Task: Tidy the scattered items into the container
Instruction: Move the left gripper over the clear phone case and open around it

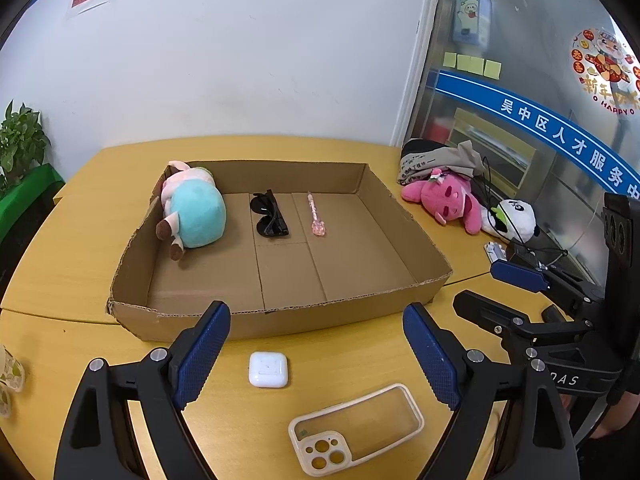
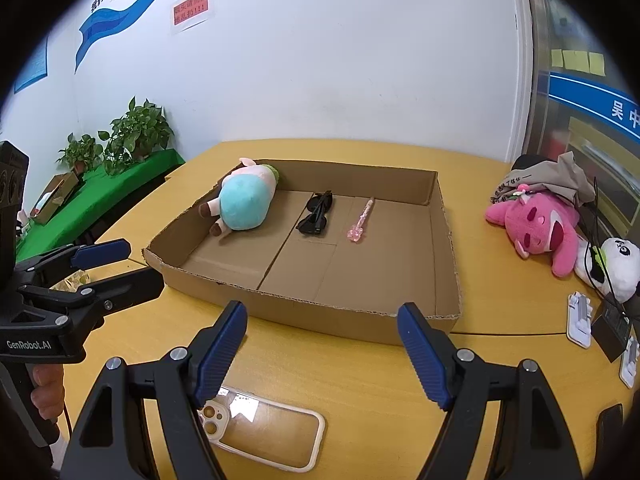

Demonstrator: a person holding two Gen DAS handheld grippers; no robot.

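Observation:
A shallow cardboard box (image 1: 280, 316) (image 2: 304, 312) lies on the yellow table. In it lie a teal and pink plush (image 1: 192, 208) (image 2: 244, 200), black sunglasses (image 1: 269, 216) (image 2: 316, 216) and a pink pen (image 1: 315, 216) (image 2: 362, 220). In front of the box lie a white earbud case (image 1: 268, 369) and a clear phone case (image 1: 356, 426) (image 2: 264, 430). My left gripper (image 1: 316, 354) (image 2: 120, 262) is open above the earbud case. My right gripper (image 2: 322, 354) (image 1: 496, 284) is open, above the phone case's right end.
A pink plush (image 1: 444, 196) (image 2: 536, 228), a panda plush (image 1: 516, 220) (image 2: 616, 268), a grey bag (image 1: 440, 158) and cables lie right of the box. White holders (image 2: 580, 320) lie near the right edge. Potted plants (image 2: 136, 132) stand on a green shelf at left.

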